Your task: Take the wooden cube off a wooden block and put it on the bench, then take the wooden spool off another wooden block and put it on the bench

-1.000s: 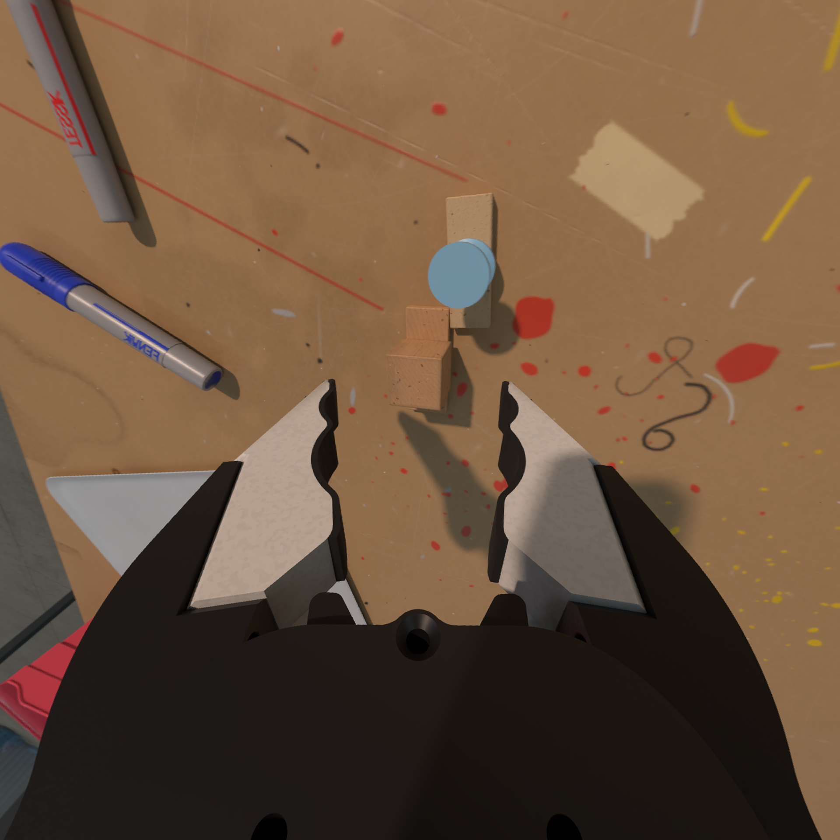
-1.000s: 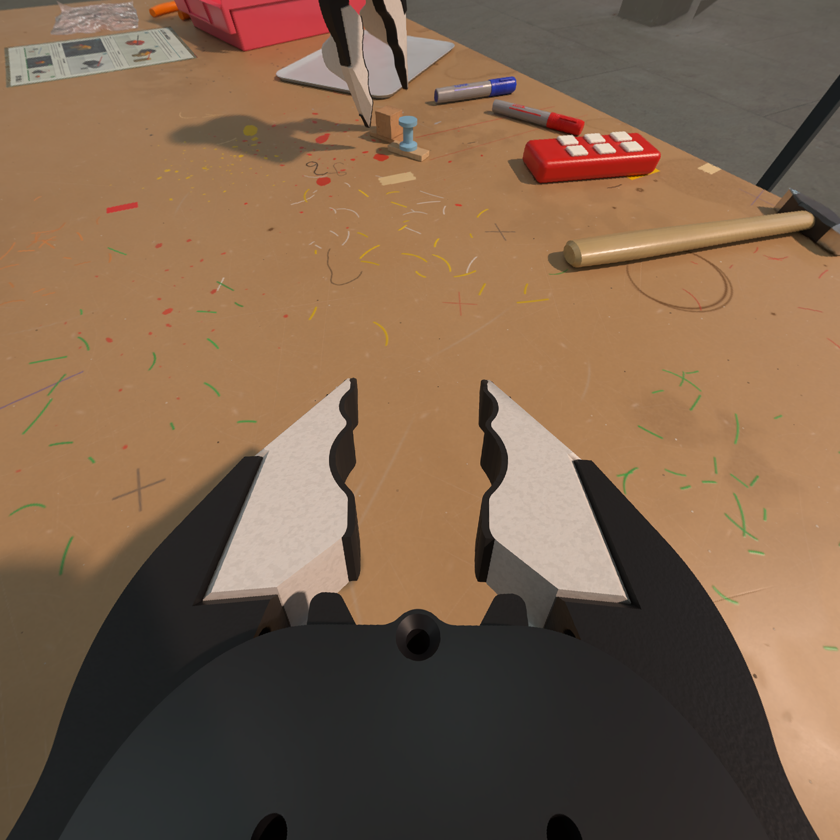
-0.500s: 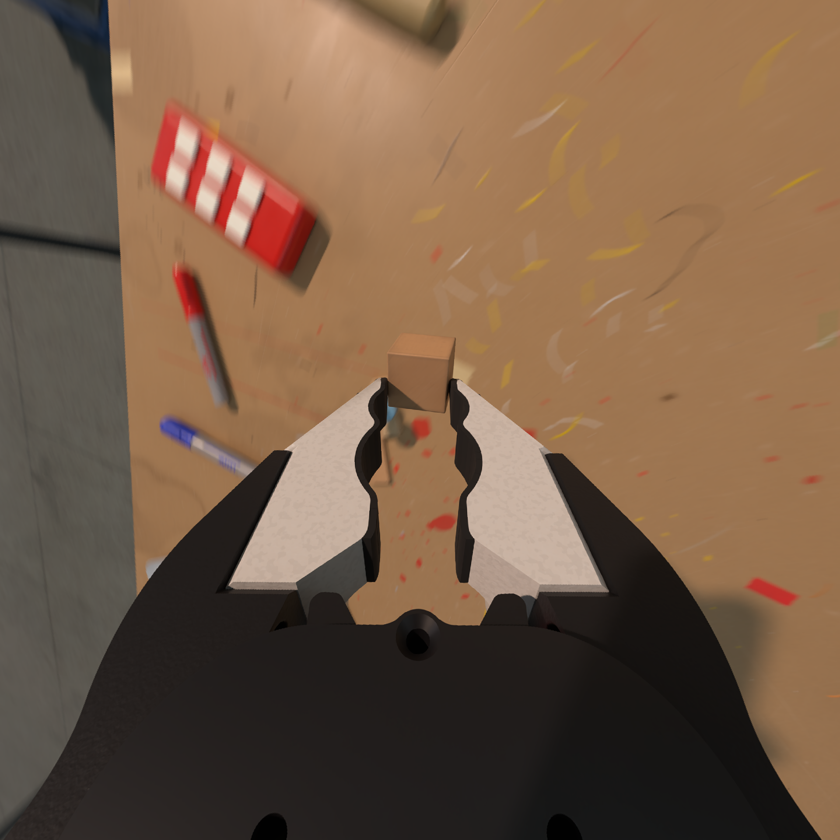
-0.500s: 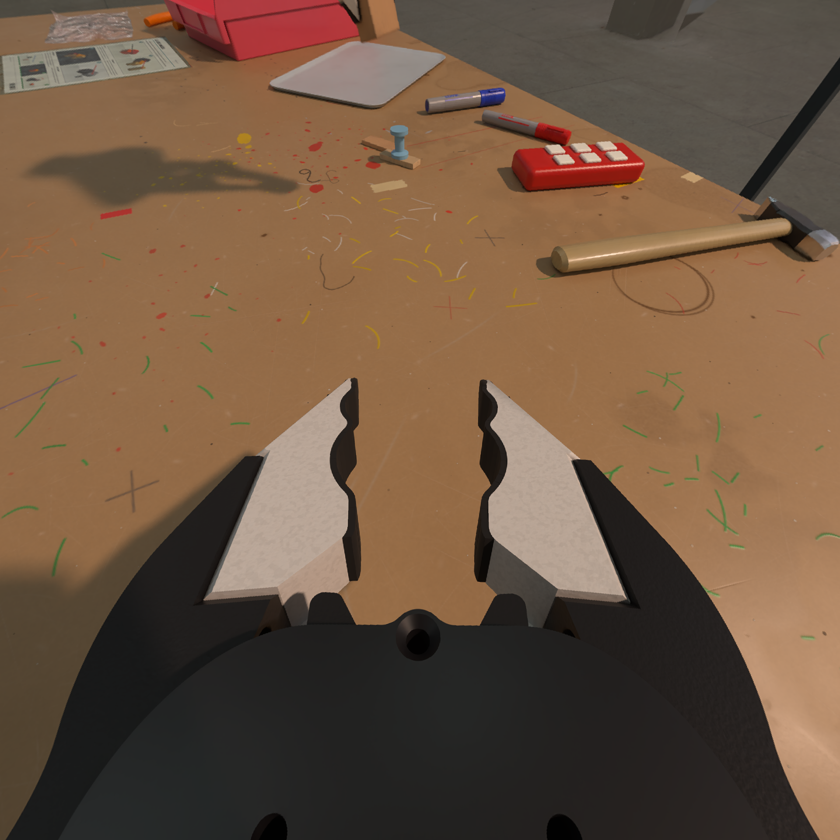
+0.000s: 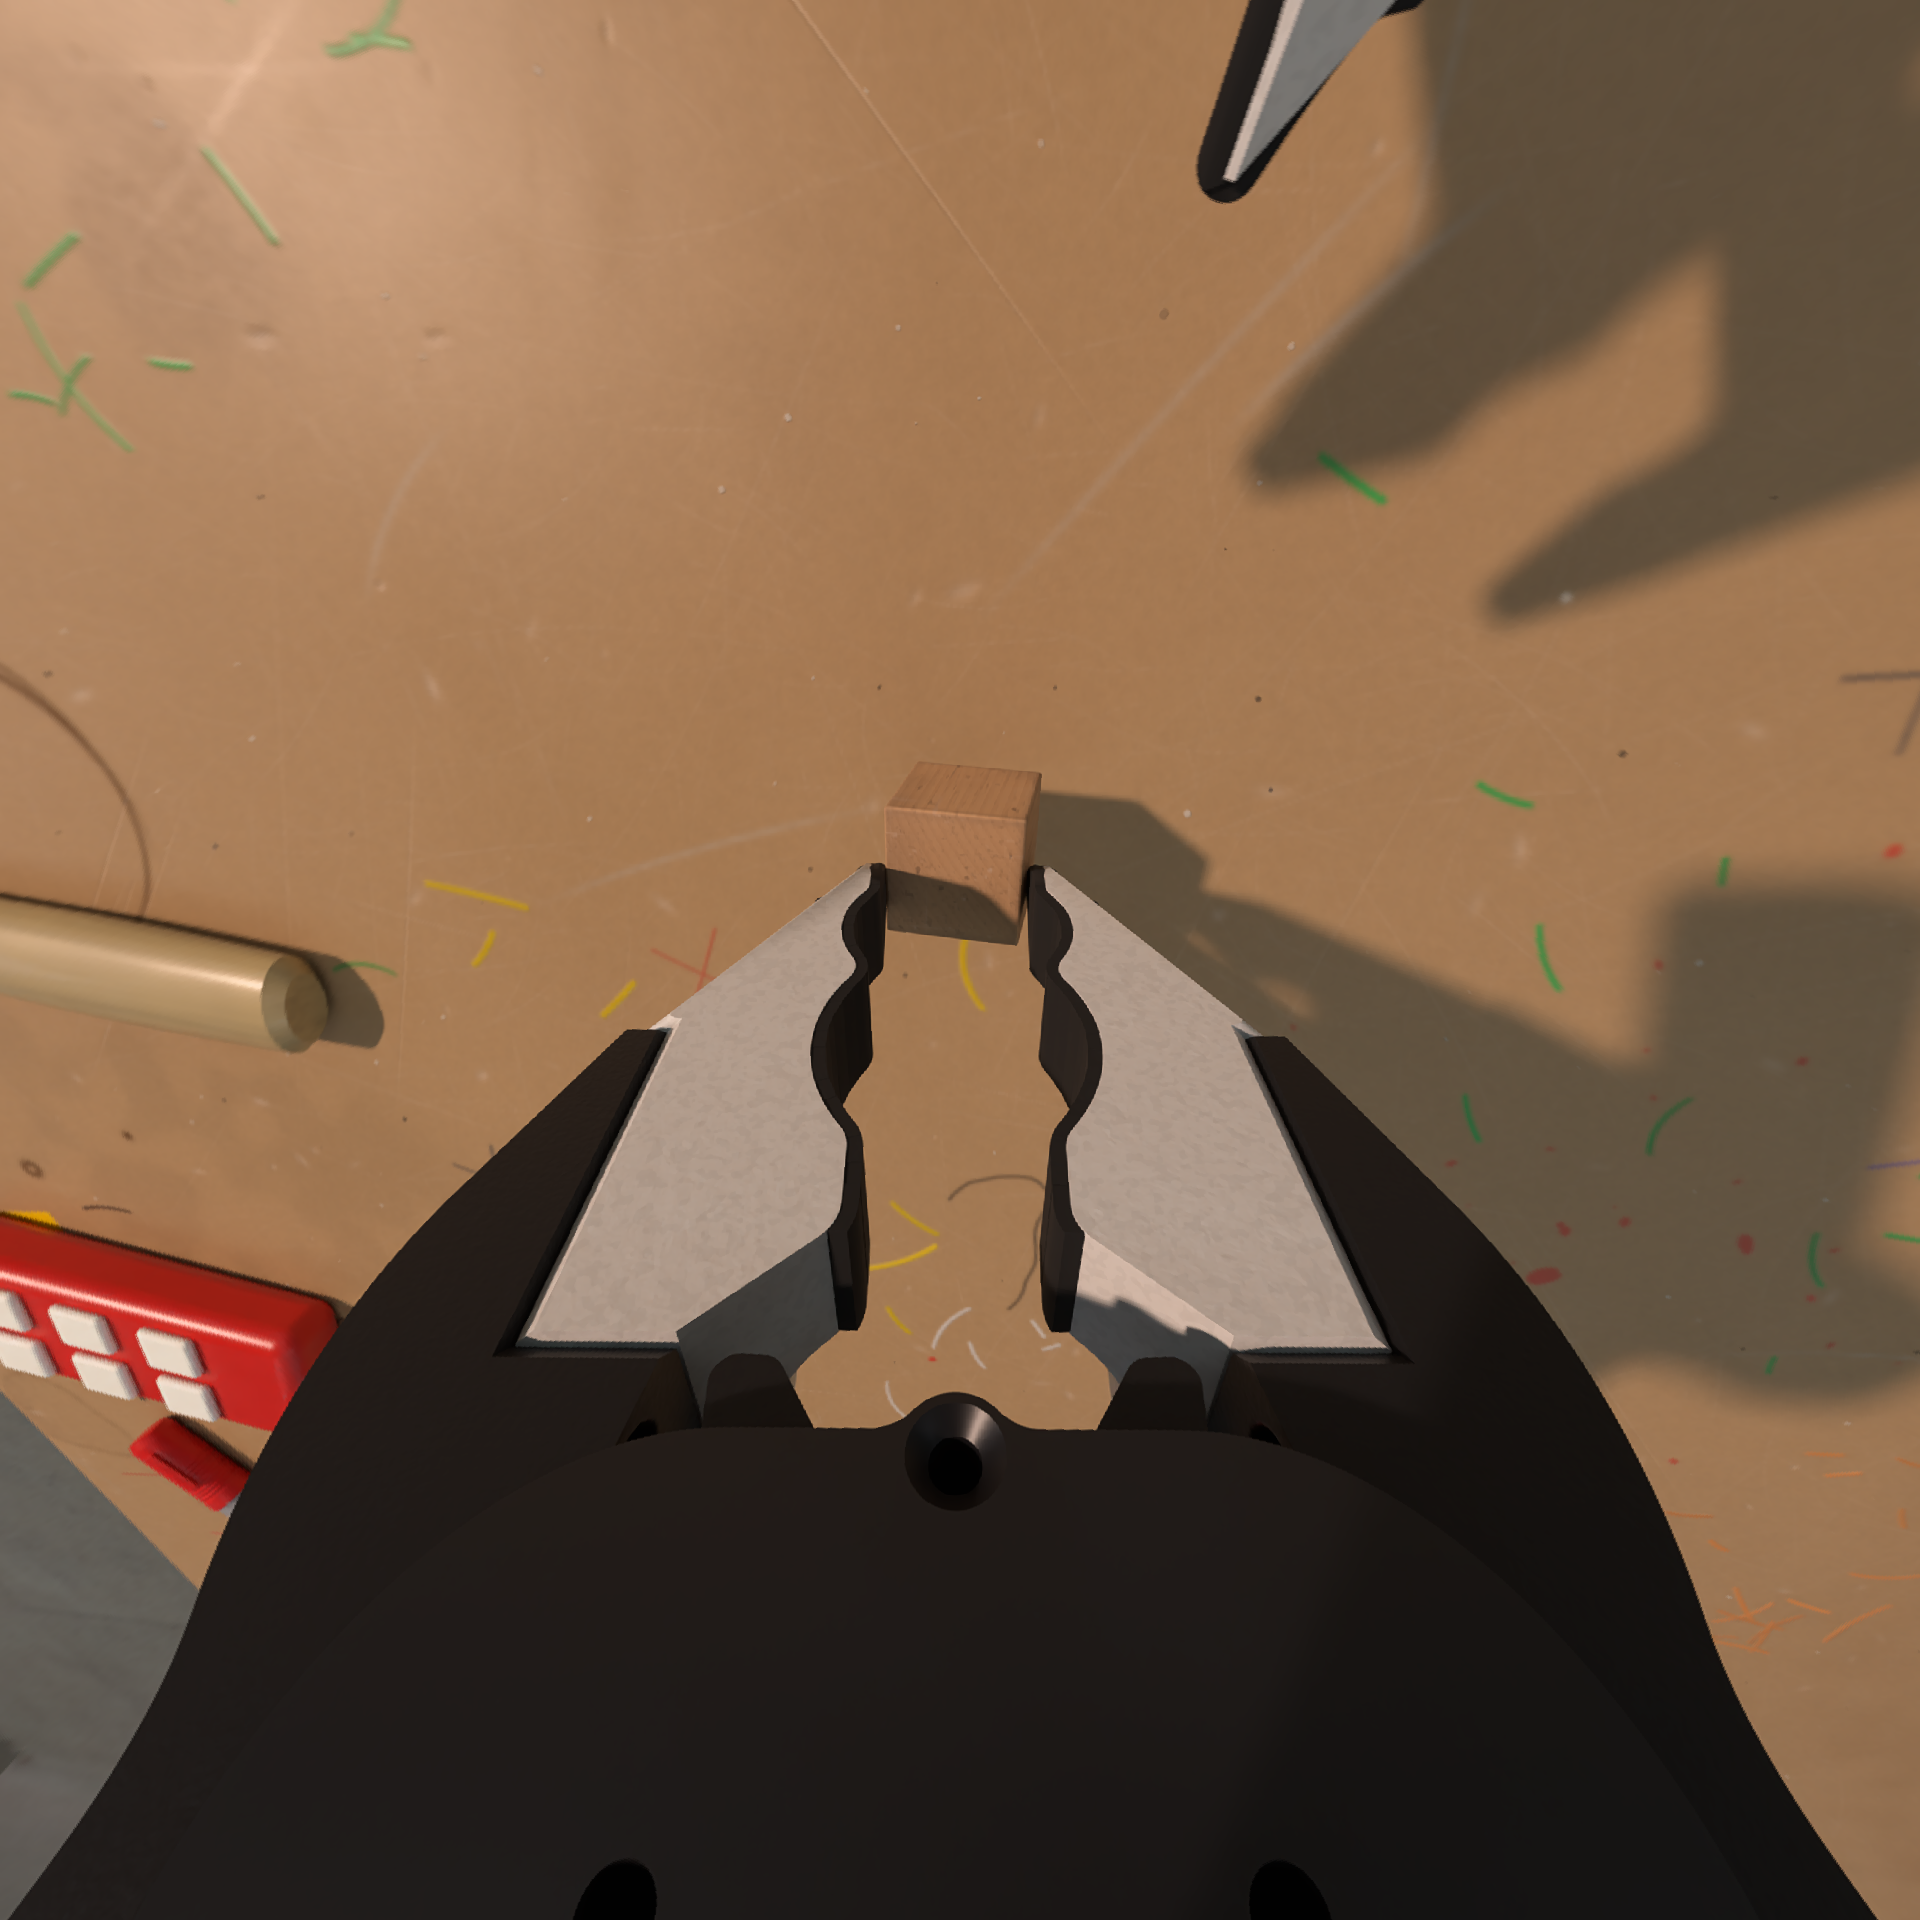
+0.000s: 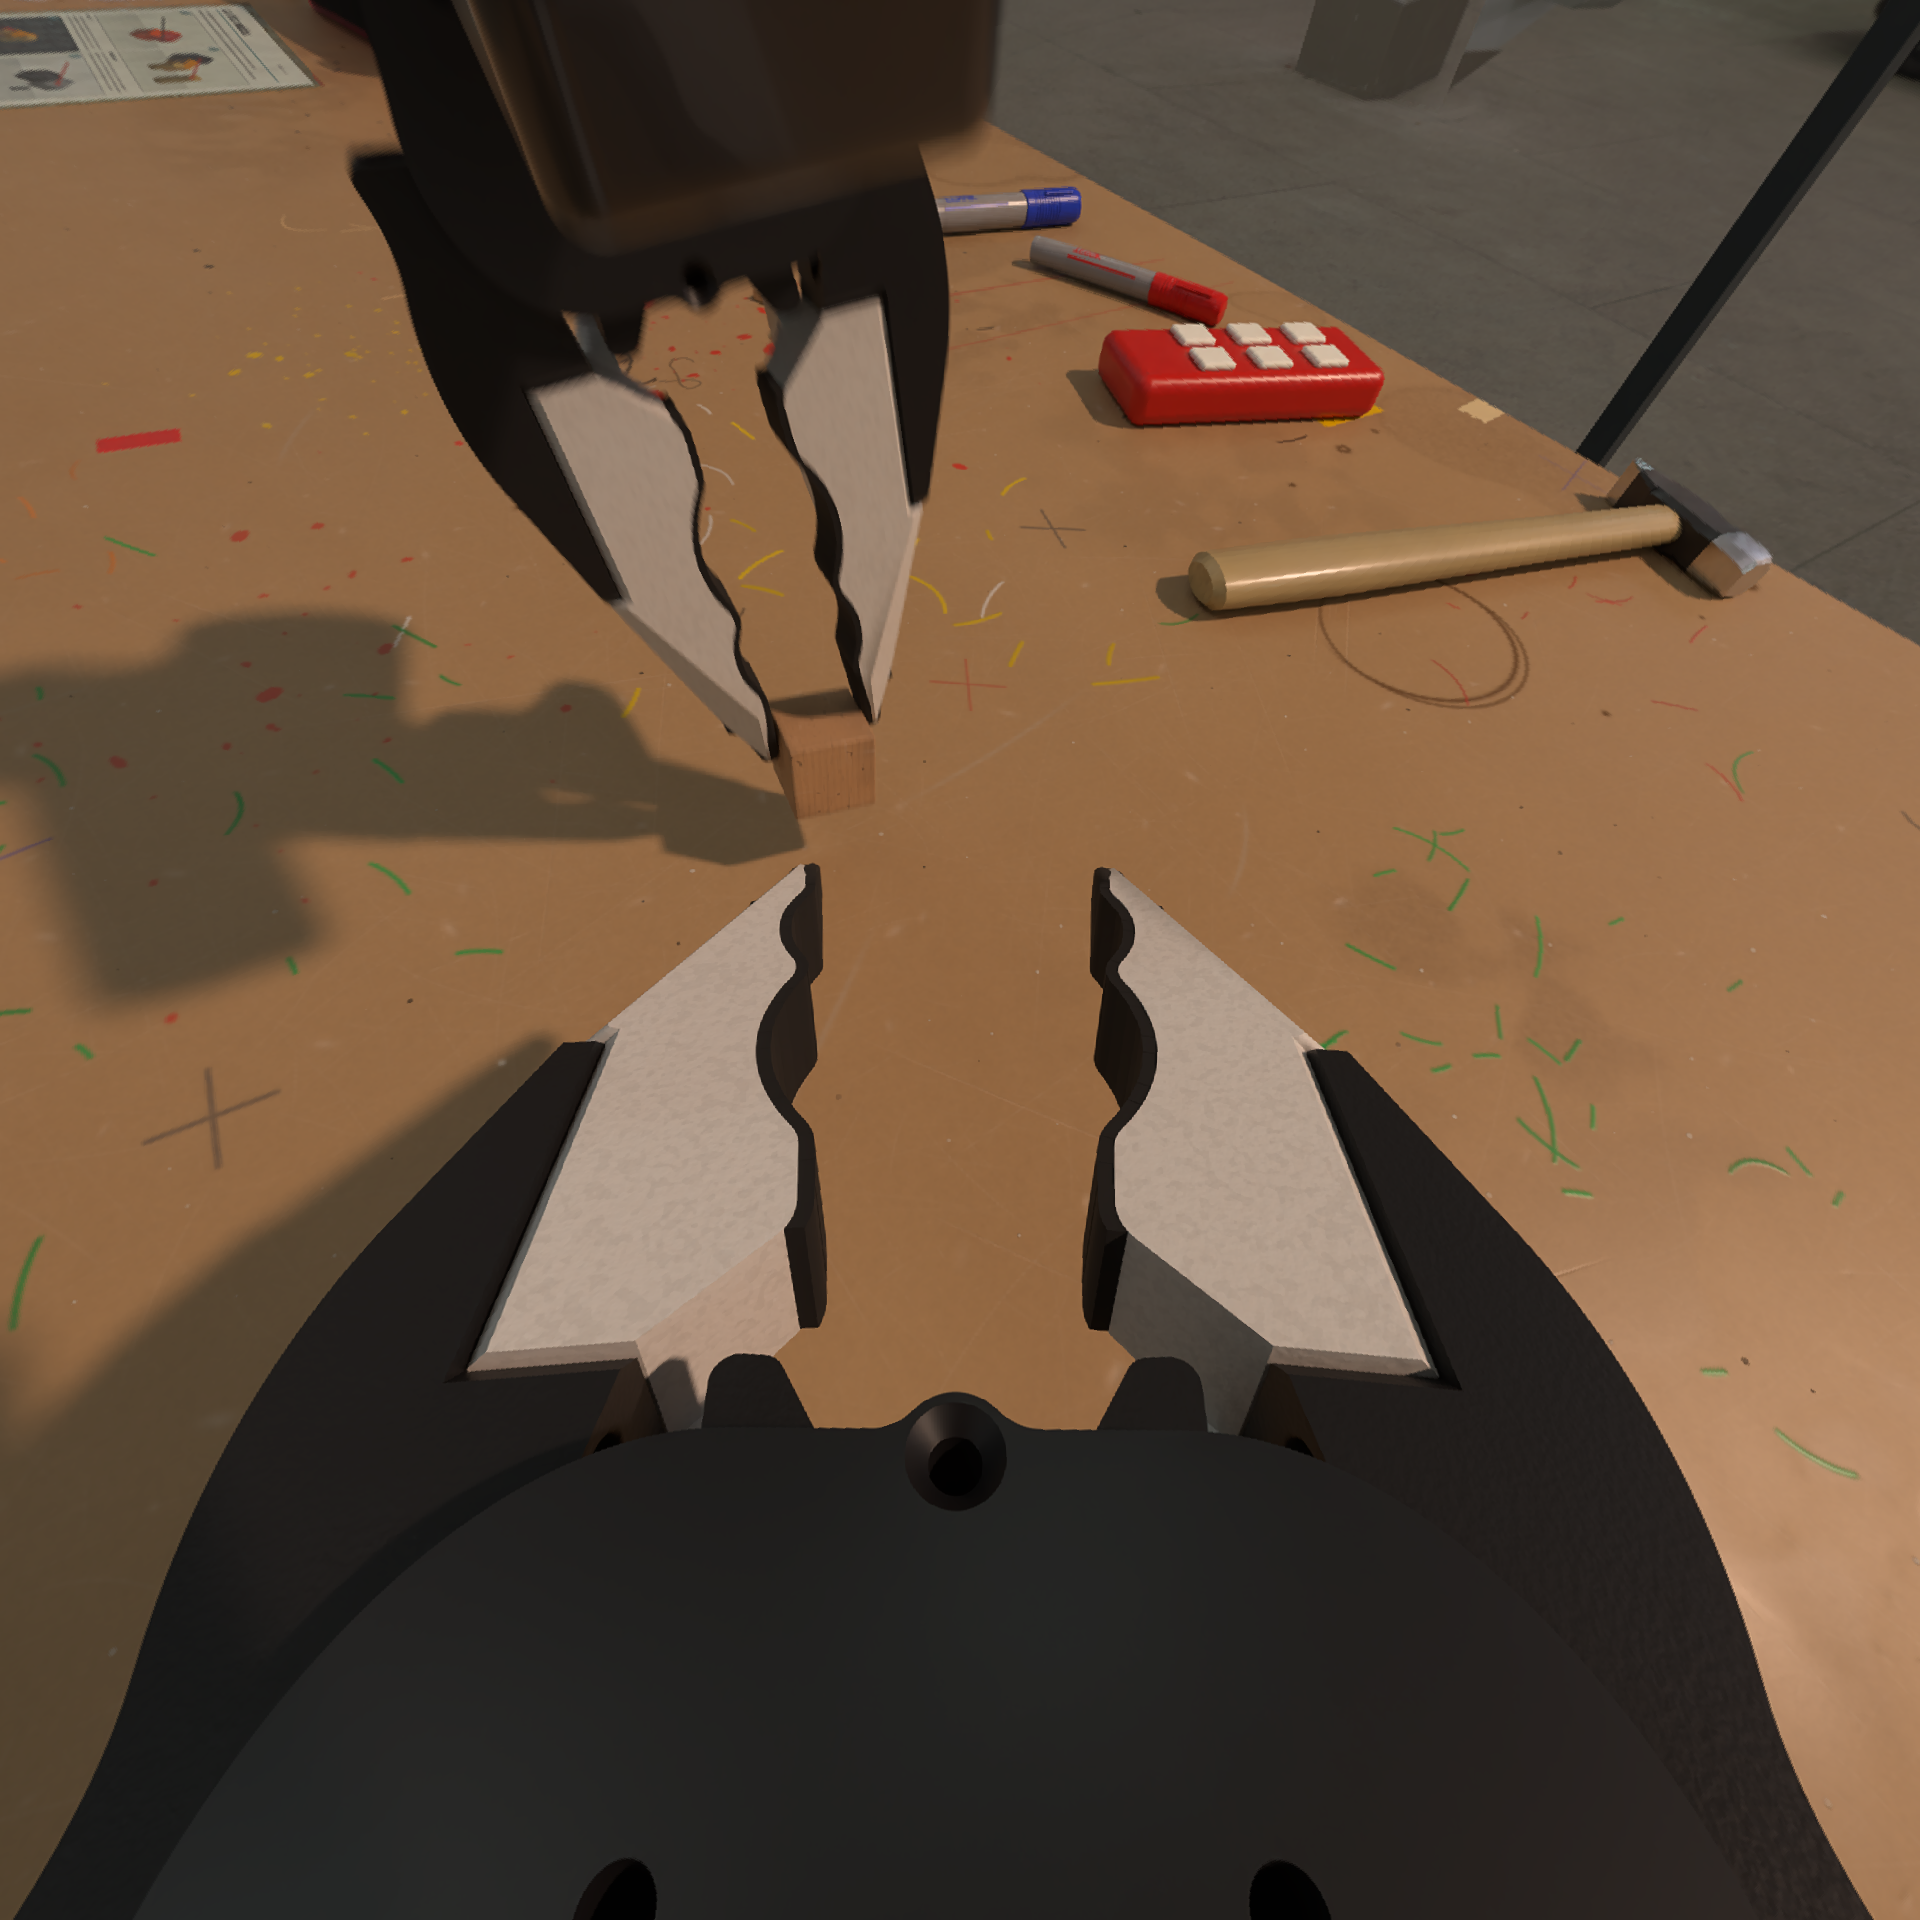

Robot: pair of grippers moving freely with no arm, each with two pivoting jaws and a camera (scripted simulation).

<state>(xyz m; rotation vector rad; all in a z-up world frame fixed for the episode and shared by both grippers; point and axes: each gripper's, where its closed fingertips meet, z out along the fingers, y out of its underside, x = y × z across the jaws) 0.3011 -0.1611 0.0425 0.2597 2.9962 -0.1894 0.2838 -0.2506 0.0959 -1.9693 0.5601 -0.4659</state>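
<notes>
The wooden cube (image 5: 961, 821) sits between the fingertips of my left gripper (image 5: 956, 878), which is shut on it. In the right wrist view the left gripper (image 6: 819, 727) points down and the cube (image 6: 831, 774) is at the brown bench (image 6: 987, 1039), its underside seemingly touching the surface. My right gripper (image 6: 956, 878) is open and empty, low over the bench just in front of the cube. One of its fingers (image 5: 1268, 94) shows at the top of the left wrist view. The spool and the wooden blocks are out of sight.
A hammer (image 6: 1455, 545) lies to the right; its handle (image 5: 156, 971) shows in the left wrist view. A red keypad (image 6: 1242, 374) and two markers (image 6: 1132, 281) lie beyond, near the bench's right edge. A printed sheet (image 6: 145, 52) lies far left.
My left gripper closed on the cube, lifted it off its block and carried it across the bench down to the surface in front of my right gripper. The right gripper stayed open, nearly still.
</notes>
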